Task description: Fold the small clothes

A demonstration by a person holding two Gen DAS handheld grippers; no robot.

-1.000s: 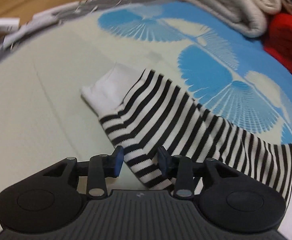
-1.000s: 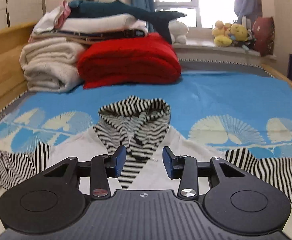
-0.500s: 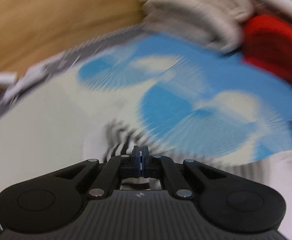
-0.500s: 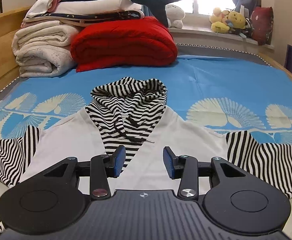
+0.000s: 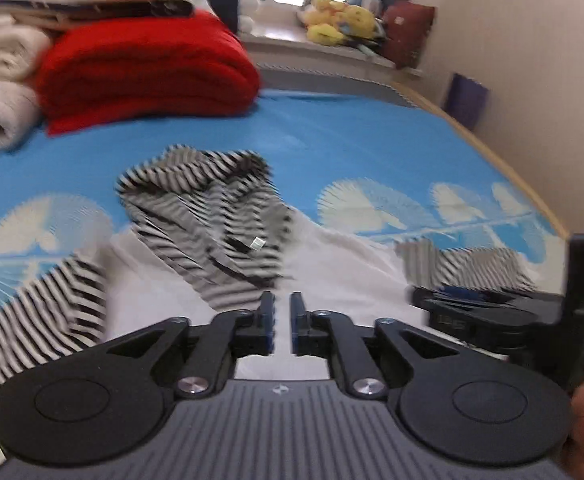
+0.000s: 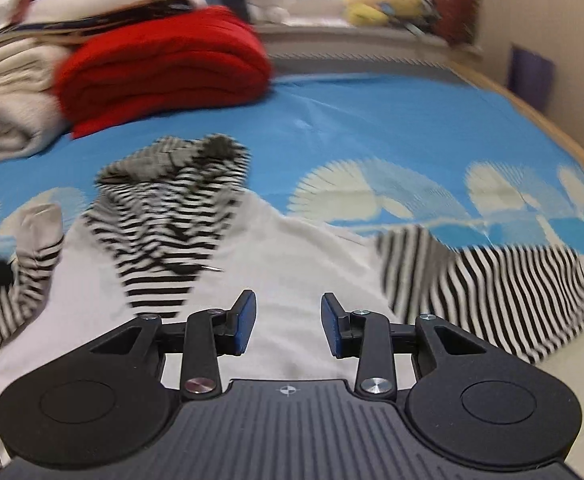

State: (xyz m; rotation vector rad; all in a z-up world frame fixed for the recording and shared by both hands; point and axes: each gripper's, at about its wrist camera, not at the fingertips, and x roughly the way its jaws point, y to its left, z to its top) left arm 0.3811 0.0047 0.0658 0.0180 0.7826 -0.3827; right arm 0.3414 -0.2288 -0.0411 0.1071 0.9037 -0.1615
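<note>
Striped-hooded white hoodie point(image 6: 292, 264) lies flat on the blue bed point(image 6: 372, 120); left gripper point(image 5: 282, 320) is opening, empty, while right gripper point(image 6: 287, 324) is closing on nothing.

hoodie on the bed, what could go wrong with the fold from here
1. The left sleeve lies bunched and half-turned over the body, so the fold may end up crooked.
2. The drawstring lies loose across the hoodie front and could snag.
3. The left gripper is opening with nothing between its fingers.
</note>
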